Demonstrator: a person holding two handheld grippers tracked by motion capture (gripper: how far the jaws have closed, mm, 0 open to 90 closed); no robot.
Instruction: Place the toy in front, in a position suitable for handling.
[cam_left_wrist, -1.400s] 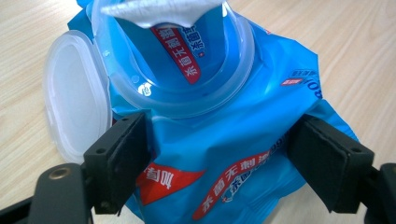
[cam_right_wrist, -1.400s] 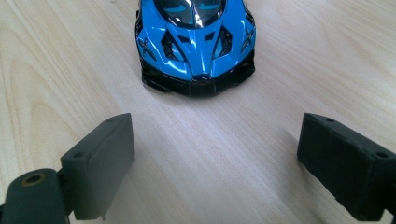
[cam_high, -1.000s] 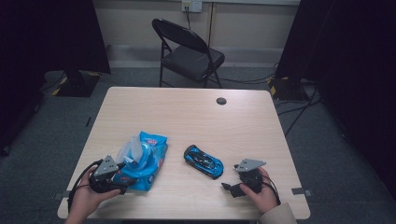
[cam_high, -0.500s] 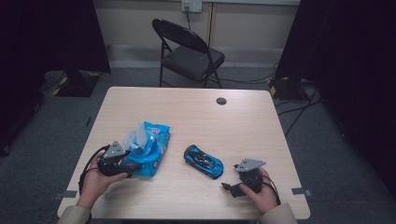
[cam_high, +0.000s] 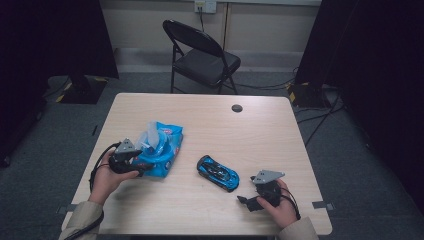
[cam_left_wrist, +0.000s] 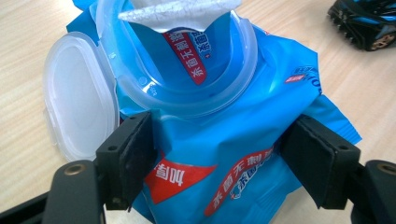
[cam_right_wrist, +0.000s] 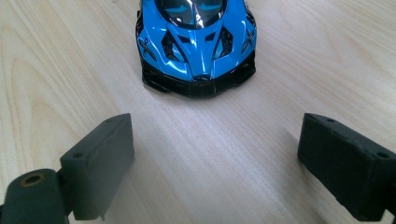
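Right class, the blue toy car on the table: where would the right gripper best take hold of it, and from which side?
Probably across the toy car body, pads on its two long flanks. Its nose faces the open right gripper, so come straight in from the front; the flanks look narrower than the jaw gap.

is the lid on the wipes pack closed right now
No, the clear lid is flipped open to the side of the wipes pack, and a white wipe sticks up from the opening.

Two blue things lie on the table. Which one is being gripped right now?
The blue wipes pack, squeezed by the left gripper. The blue toy car lies free ahead of the open right gripper.
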